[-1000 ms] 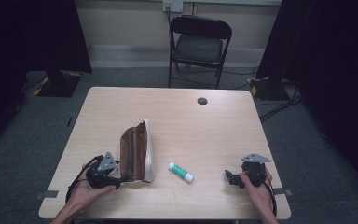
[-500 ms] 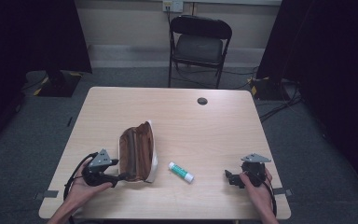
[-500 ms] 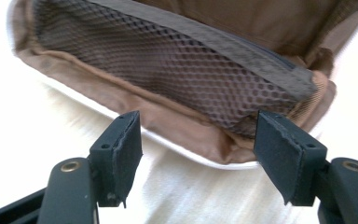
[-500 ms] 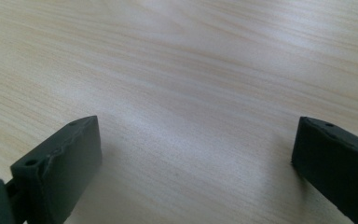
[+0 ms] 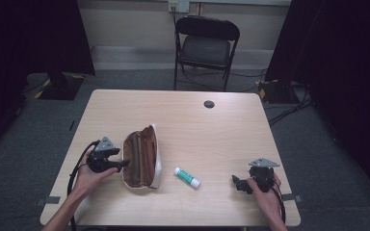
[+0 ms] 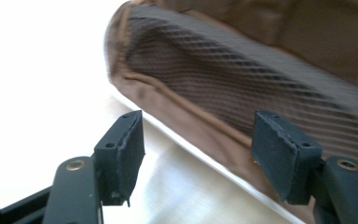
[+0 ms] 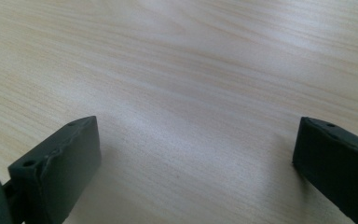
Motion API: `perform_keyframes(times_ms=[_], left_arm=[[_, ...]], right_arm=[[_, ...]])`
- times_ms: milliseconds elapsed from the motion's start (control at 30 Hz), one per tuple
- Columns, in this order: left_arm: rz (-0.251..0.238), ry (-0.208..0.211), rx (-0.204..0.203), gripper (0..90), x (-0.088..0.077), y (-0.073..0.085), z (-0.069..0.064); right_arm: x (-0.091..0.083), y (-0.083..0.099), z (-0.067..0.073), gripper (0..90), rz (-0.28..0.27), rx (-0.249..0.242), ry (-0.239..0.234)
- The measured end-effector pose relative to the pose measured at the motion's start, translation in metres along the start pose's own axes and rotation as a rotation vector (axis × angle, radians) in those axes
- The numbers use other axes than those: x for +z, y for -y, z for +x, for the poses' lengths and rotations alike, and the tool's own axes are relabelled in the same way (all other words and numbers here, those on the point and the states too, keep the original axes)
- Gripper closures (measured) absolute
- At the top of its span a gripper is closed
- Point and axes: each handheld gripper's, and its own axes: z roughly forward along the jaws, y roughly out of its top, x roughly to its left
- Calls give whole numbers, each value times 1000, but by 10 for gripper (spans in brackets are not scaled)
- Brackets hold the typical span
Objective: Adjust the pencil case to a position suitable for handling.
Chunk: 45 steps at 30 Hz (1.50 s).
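The left gripper (image 6: 193, 161) has just been closing its jaws, yet they stand apart with nothing between; the brown pouch (image 5: 142, 156) lies just beyond them. It should pinch the near rim cleanly. The right gripper (image 7: 196, 163) rests open. Since earlier, the pouch fell from upright to flat.

The pouch (image 5: 141, 157) lies on the table (image 5: 188, 120) just in front of the left tongs (image 5: 120, 165). The tube (image 5: 187, 177) lies between the pouch and the right tongs (image 5: 234, 182), well apart from these. The chair (image 5: 205, 48) stands beyond the table.
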Motion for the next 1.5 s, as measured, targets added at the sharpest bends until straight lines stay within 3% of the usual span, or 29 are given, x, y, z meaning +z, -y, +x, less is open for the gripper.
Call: perform_keyframes(times_ms=[100, 233, 267, 333, 433, 500, 667, 800, 1000, 1367, 1400, 1500], left_arm=[[51, -12, -8, 328, 14, -7, 10], [40, -42, -18, 322, 23, -8, 12], [59, -45, -8, 326, 25, -6, 12], [51, -39, -19, 335, 25, -3, 13], [48, -63, 24, 321, 23, -3, 11], [49, -58, 36, 325, 23, -2, 8], [19, -51, 34, 324, 17, 7, 4], [28, -59, 47, 325, 10, 12, 1], [28, -52, 35, 324, -2, 23, -4], [51, 28, 36, 322, -24, 40, -25], [55, 29, 48, 324, -25, 39, -25], [52, 30, 26, 330, -24, 34, -18]], right_arm=[[0, 0, 0, 0, 0, 1, 0], [0, 0, 0, 0, 0, 0, 0], [0, 0, 0, 0, 0, 0, 0], [0, 0, 0, 0, 0, -1, -2], [0, 0, 0, 0, -3, -6, -3], [0, 0, 0, 0, -4, -7, -3], [0, 0, 0, 0, -4, -8, -3], [0, 0, 0, 0, -4, -7, -3], [0, 0, 0, 0, -4, -8, -3], [0, 0, 0, 0, -3, -7, -3], [0, 0, 0, 0, -3, -8, -3], [0, 0, 1, 0, -3, -7, -5]])
